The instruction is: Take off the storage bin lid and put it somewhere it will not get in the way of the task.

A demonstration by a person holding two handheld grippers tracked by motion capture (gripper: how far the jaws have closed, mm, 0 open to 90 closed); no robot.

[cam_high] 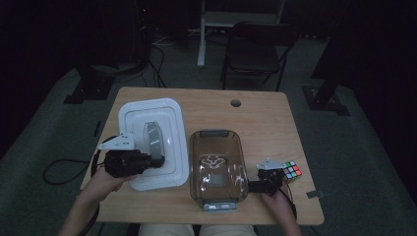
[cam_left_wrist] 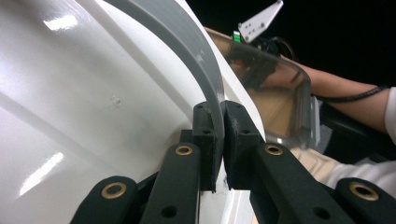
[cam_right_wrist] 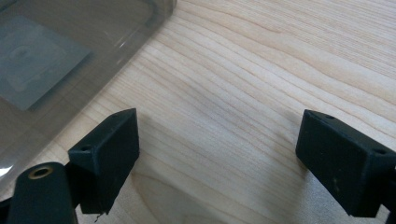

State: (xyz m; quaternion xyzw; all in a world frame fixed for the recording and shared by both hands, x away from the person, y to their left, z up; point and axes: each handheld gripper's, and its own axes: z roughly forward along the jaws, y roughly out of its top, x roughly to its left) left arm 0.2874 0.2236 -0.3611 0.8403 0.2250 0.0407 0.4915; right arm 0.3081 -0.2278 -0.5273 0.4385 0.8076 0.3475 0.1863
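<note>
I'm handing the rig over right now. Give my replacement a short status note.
Left hand-held gripper: shut on the grey handle of the white lid, which lies beside the container.
Right hand-held gripper: open, empty, over bare table by the clear container.
Rubik's cube: on the table, right of the container.
Done: lid gripped.
Likely left: lid onto container; the cube's role is unclear.

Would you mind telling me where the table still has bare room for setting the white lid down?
The far right of the table, beyond the clear container and the Rubik's cube, lies bare. The near left corner is small. Around the right tongs it is crowded. The left tongs grip the white lid.
</note>
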